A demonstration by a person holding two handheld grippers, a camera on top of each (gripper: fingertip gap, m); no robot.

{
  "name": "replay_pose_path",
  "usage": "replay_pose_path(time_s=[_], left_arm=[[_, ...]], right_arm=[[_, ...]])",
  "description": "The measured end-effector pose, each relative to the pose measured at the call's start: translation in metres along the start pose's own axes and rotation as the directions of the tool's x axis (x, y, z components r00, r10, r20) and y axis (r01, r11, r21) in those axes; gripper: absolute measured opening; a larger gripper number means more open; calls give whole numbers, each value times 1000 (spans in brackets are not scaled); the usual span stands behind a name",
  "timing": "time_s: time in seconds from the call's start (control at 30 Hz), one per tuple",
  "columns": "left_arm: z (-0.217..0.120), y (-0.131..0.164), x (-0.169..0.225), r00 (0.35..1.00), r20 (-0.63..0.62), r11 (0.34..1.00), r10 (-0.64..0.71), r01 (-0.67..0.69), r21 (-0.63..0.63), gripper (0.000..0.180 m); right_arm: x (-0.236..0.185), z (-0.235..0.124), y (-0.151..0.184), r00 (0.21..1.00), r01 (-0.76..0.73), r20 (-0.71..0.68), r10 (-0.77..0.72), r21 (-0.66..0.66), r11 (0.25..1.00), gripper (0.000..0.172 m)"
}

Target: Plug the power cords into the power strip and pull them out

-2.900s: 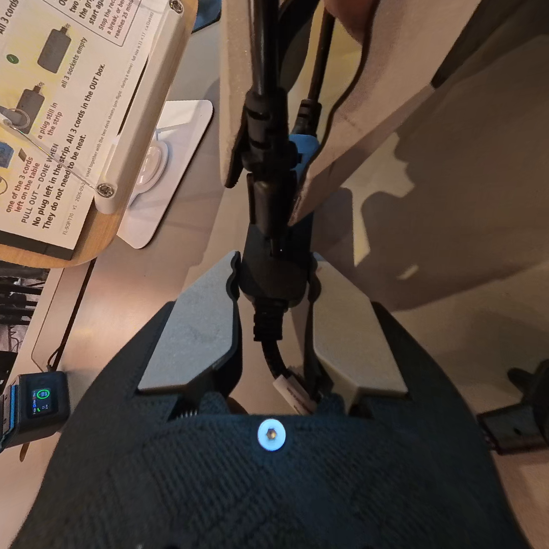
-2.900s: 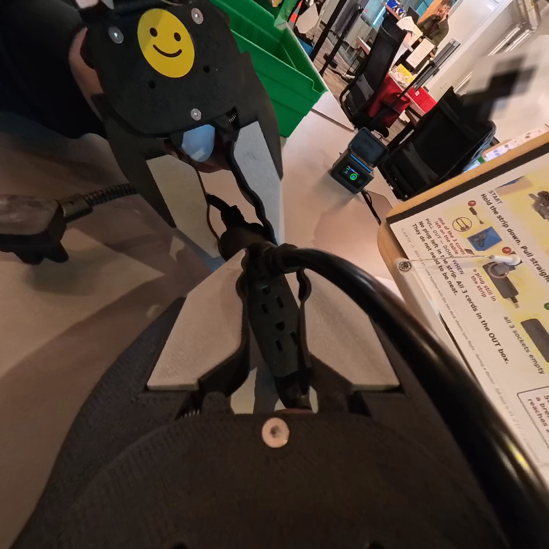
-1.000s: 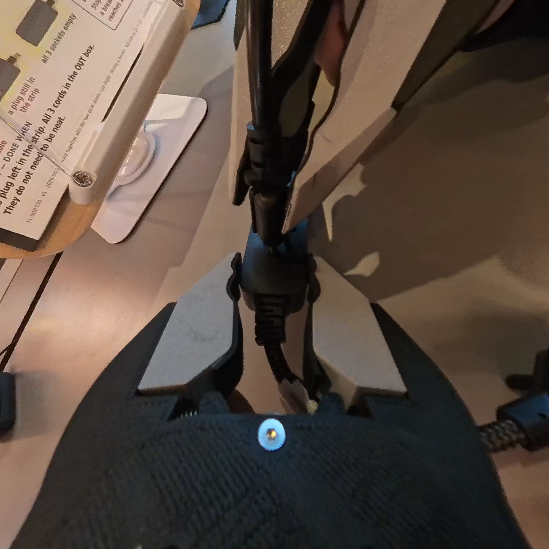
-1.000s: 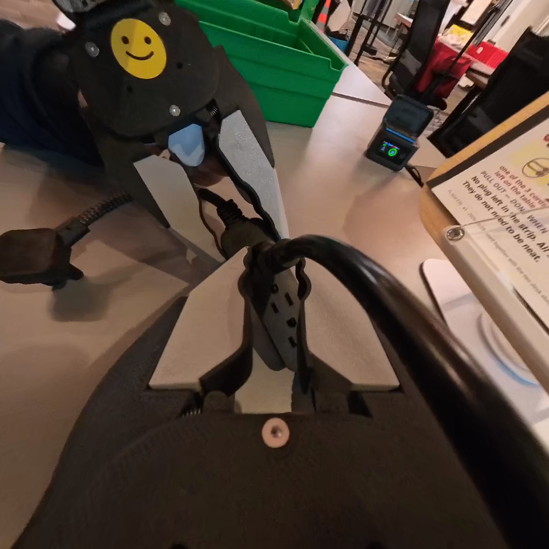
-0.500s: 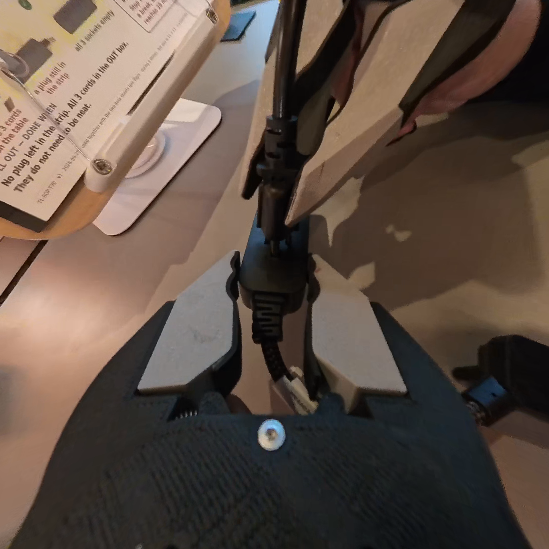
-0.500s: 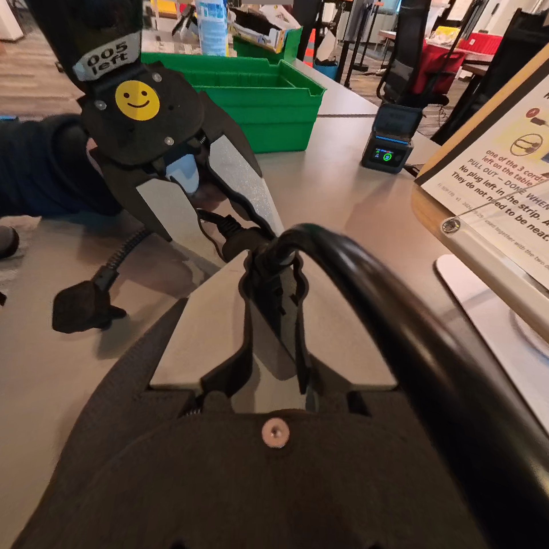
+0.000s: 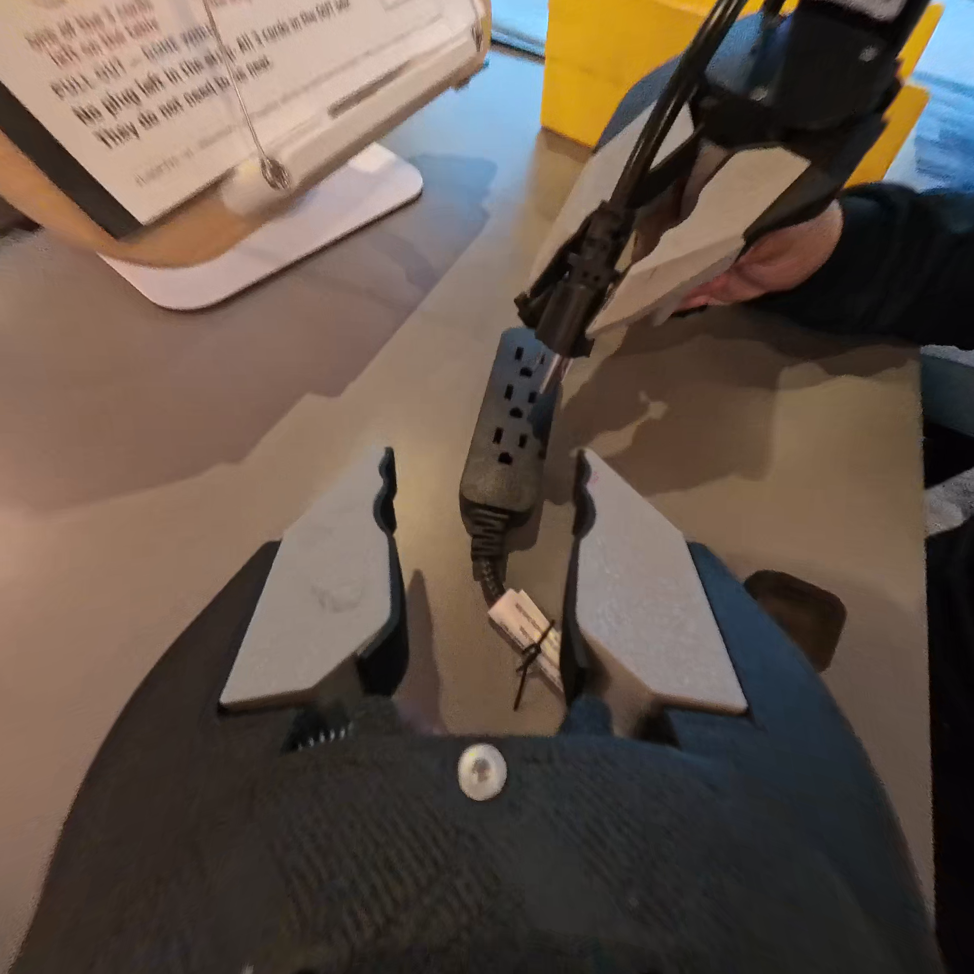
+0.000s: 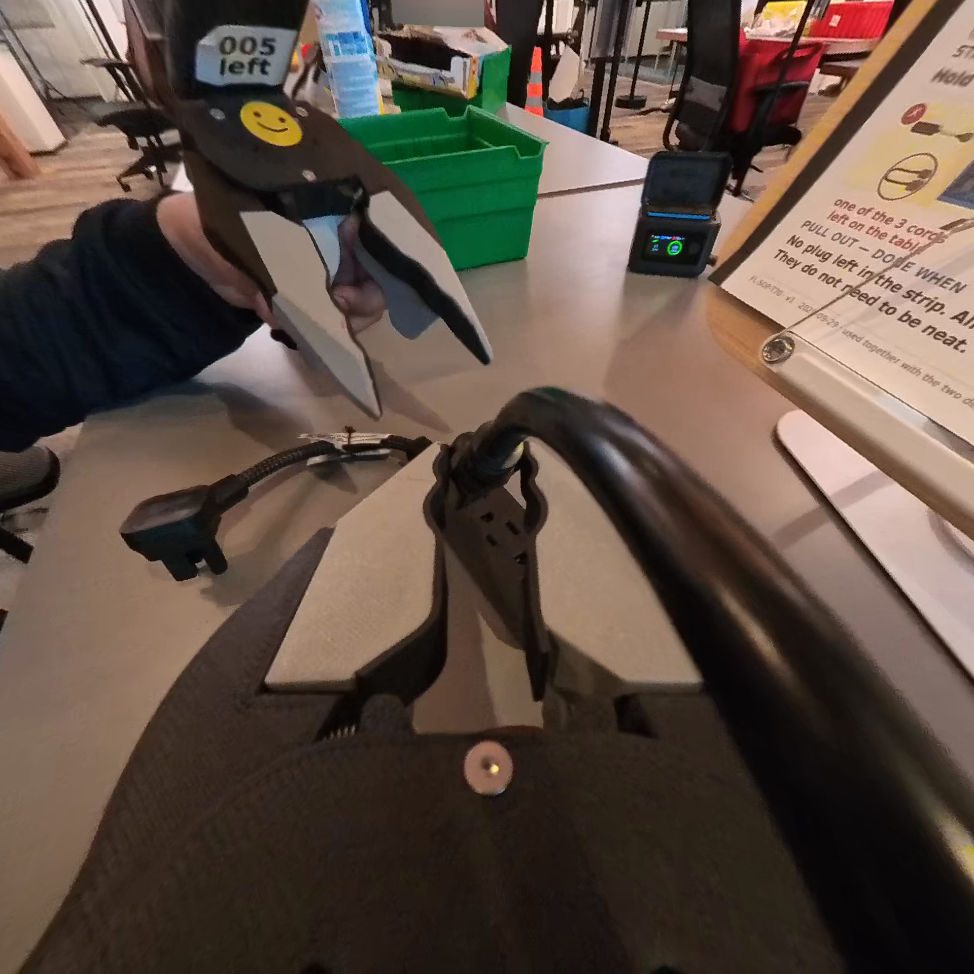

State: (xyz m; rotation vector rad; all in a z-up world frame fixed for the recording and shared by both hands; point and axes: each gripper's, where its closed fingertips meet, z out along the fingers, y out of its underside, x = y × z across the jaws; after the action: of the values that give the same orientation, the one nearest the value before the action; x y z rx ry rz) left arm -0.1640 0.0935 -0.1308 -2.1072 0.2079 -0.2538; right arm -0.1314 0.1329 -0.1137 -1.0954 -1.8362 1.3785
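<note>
While the power strip point(image 7: 503, 421) lies flat on the grey table point(image 7: 211, 421), its braided lead and white tag point(image 7: 527, 638) trail between the spread, bare fingers of the left gripper point(image 7: 482, 490), which a half-second ago clasped the strip's end. Right gripper point(image 8: 485, 485): clenched on a black plug point(image 7: 572, 300), prongs at the far socket. Surroundings: instruction stand point(image 7: 211, 132) at left, yellow bin point(image 7: 606, 63) beyond, green bin point(image 8: 474, 174), small screen device point(image 8: 674, 221), loose plug point(image 8: 174, 532). Open tabletop lies left of the strip.

Black three-outlet power strip point(image 7: 508, 416) flat on table, black plug point(image 7: 566, 311) just above.
</note>
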Motion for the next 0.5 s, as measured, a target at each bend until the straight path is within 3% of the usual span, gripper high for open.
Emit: replay_pose_path(time_s=[0.1,0.23,0.33,0.5], left_arm=[[15,20,7,999,-6,992,35,-36,-122,70],[37,52,3,981,69,939,184,-155,-306,68],[46,47,6,979,65,948,194,-169,-271,45],[47,46,6,973,39,943,226,-208,-261,41]], right_arm=[[0,4,0,999,18,-28,-19,-21,1000,23],[-4,15,0,998,31,-45,-35,-70,997,24],[-13,24,8,994,105,-19,-108,-141,985,25],[-10,33,17,979,181,-50,-197,-217,959,24]])
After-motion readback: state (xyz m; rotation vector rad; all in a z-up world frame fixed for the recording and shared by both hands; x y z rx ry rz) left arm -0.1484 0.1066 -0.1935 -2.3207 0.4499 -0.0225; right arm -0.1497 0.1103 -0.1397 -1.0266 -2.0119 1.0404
